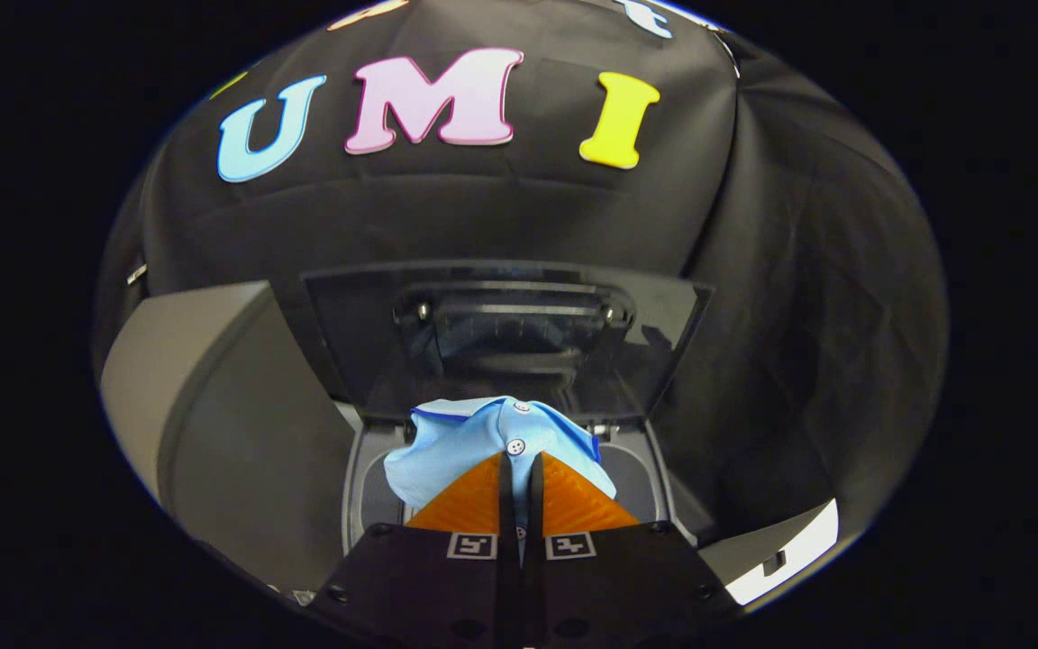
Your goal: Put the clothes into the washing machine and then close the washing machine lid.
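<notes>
A light blue shirt [474,442] with white buttons and a dark-trimmed collar is pinched between my two fingers. My gripper [520,464] is shut on the cloth, which bunches up over the fingertips. Right beyond and below the shirt lies the grey top opening of the washing machine [636,478]. Its dark see-through lid [505,333] stands upright behind the opening. The bunched shirt and my fingers hide most of the tub.
A grey slanted panel [222,424] rises to the left of the machine. Black booth cloth hangs behind and to the right. A pale bright surface [789,550] shows low on the right of the machine.
</notes>
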`<state>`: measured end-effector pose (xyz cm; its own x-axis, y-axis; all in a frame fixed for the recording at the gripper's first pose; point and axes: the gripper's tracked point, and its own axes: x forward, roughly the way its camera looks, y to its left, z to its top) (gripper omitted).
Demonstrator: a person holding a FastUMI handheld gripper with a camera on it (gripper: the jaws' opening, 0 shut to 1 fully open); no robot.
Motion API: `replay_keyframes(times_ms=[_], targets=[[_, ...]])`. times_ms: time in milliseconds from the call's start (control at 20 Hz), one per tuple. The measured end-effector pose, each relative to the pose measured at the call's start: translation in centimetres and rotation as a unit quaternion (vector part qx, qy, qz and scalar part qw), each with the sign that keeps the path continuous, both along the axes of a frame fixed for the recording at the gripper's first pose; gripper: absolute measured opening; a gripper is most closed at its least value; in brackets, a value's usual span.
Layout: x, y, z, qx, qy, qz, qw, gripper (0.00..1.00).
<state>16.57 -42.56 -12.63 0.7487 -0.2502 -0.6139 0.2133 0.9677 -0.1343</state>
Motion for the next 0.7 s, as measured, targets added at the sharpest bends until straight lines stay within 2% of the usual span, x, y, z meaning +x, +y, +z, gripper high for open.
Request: replay_keyframes(times_ms=[150,350,700], targets=[[-0.2,-0.8,-4.6,0.005,0.026,-0.002,1.000,0.05],[-0.2,-2.1,-9.1,0.008,0.061,-0.012,0.998,0.05],[-0.5,-2.2,-16.2,0.023,0.128,-0.008,0.992,0.05]])
